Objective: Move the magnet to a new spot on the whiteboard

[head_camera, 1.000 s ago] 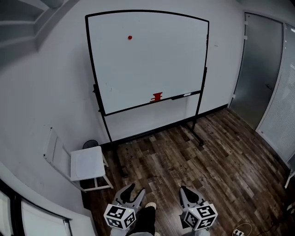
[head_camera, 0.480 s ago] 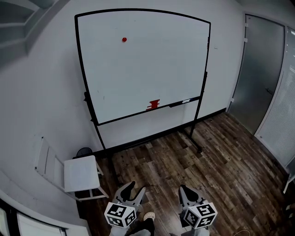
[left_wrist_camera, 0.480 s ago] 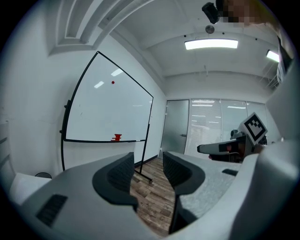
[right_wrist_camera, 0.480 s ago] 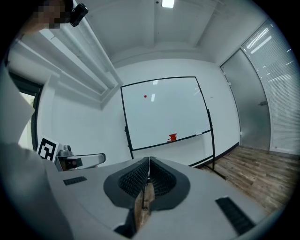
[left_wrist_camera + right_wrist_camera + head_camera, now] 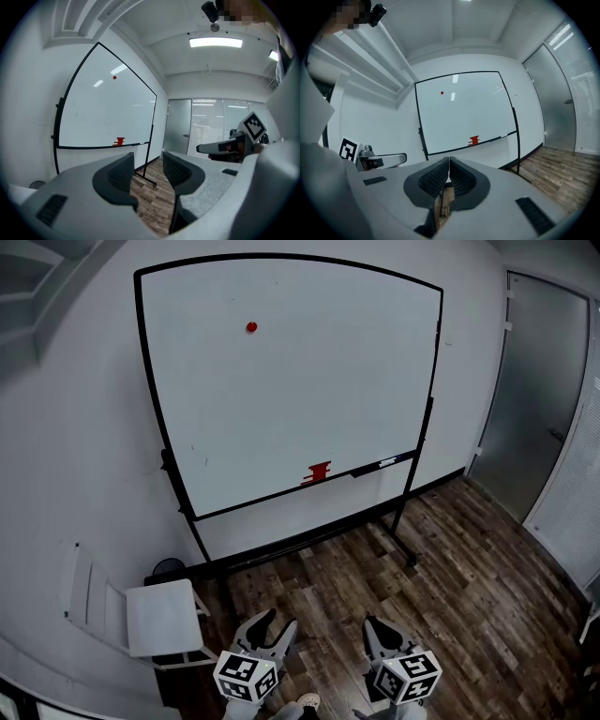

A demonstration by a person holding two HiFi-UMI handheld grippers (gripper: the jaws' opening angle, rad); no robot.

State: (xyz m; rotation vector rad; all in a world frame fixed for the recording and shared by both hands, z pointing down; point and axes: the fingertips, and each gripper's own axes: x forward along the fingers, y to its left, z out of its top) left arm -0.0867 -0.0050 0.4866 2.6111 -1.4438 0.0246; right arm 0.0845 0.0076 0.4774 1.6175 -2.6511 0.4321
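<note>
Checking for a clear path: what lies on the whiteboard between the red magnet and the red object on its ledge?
Only bare whiteboard between magnet and red object, per head view.

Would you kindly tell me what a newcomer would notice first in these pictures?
A large whiteboard on a stand fills the wall ahead, with one small red magnet near its top and a red object on its tray. The left gripper is open and the right gripper shut, both empty.

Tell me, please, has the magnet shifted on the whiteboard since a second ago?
No: the magnet keeps its upper-left spot inside the frame of the whiteboard.
</note>
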